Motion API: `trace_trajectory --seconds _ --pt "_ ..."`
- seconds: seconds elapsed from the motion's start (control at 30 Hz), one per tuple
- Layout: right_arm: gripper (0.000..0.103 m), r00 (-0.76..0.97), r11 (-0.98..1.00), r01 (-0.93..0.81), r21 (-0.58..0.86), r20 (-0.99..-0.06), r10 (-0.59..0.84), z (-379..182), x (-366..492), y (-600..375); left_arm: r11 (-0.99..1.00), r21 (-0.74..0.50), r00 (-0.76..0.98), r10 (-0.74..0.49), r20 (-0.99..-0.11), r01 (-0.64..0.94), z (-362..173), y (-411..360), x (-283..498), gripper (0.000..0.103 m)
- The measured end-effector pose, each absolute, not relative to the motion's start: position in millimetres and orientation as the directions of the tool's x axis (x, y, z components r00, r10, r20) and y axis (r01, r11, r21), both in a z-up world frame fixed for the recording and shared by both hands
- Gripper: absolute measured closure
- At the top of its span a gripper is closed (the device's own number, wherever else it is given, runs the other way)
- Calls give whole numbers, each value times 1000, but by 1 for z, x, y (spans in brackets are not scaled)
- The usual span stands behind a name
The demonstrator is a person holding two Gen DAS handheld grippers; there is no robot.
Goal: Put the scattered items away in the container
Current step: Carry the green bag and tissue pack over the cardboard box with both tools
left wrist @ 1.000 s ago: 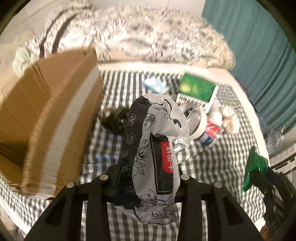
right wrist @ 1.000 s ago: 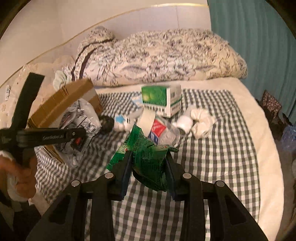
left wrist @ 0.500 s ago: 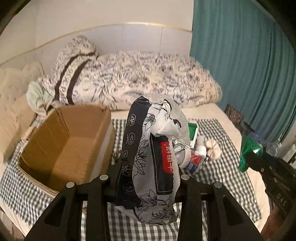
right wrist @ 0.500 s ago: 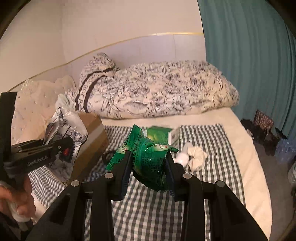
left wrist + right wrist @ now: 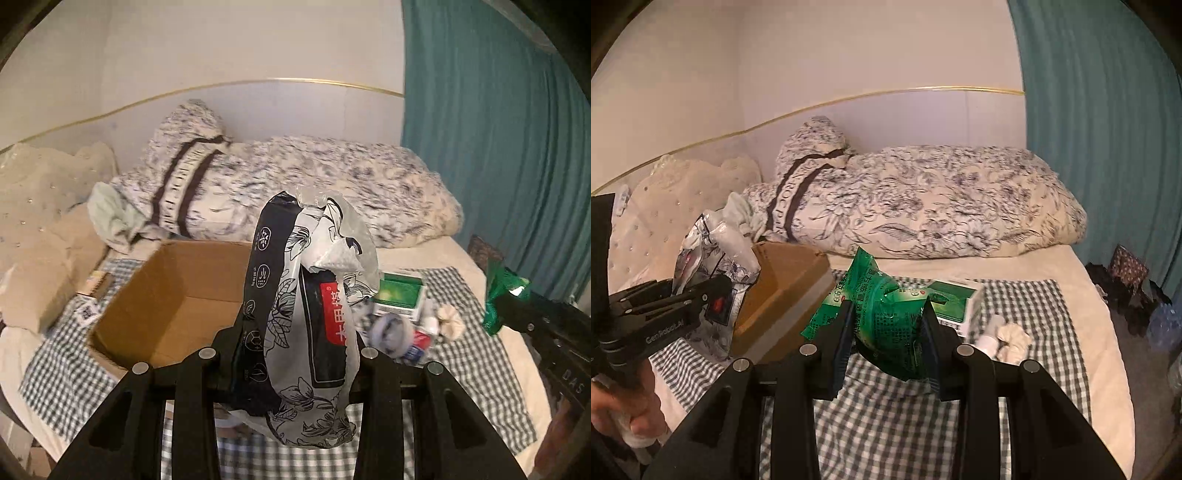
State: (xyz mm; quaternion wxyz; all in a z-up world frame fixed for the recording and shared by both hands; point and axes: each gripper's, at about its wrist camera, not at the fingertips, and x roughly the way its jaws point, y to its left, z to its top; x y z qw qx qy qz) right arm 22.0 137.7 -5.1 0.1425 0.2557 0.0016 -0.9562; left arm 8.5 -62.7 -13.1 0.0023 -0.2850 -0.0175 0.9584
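My left gripper [image 5: 295, 343] is shut on a black-and-white floral packet [image 5: 314, 280] that stands upright between its fingers, raised above the bed. Just left of it and below lies the open cardboard box [image 5: 122, 295], its inside bare as far as I see. My right gripper [image 5: 886, 321] is shut on a crumpled green packet [image 5: 882, 295], also raised over the checked cloth. In the right wrist view the left gripper [image 5: 665, 306] and its floral packet [image 5: 713, 251] hang beside the box [image 5: 783, 295], a hand below. The left wrist view catches the green packet [image 5: 504, 291] at far right.
On the checked cloth [image 5: 886, 424] lie a green carton [image 5: 400, 295], a tape roll [image 5: 391, 328], a small bottle [image 5: 417, 343] and a white bundle [image 5: 450, 321]. A floral duvet [image 5: 923, 206] fills the back. A teal curtain [image 5: 1108, 147] hangs at right.
Both grippers have risen with their packets still held. The left one now looks down into the open box from above instead of at its side.
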Motion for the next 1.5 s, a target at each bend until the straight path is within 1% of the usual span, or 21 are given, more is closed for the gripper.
trace_trajectory --seconds 0.23,0.43,0.7,0.9,1.2,1.5 --pt "69 -822 -945 320 71 -475 -314 2 16 105 -996 -32 -853 -51 -519 79 -5 -98 17 66" --pt "69 -808 -926 372 59 -470 -355 6 12 70 -986 -15 -851 -134 -508 164 -4 -133 18 65" --pt "68 -789 -904 423 56 -469 -398 6 2 29 -968 -48 -836 -187 -515 246 -13 -178 13 65" --pt "68 -774 -892 449 54 -475 -418 0 -10 3 -961 -1 -816 -233 -529 276 -29 -190 0 65" --pt "68 -739 -875 478 80 -502 -450 -19 -45 -34 -961 -5 -788 -223 -574 276 -55 -202 -25 65" --pt "68 -695 -848 528 40 -553 -459 -45 -73 -77 -955 -24 -754 -217 -620 295 -73 -210 -52 65"
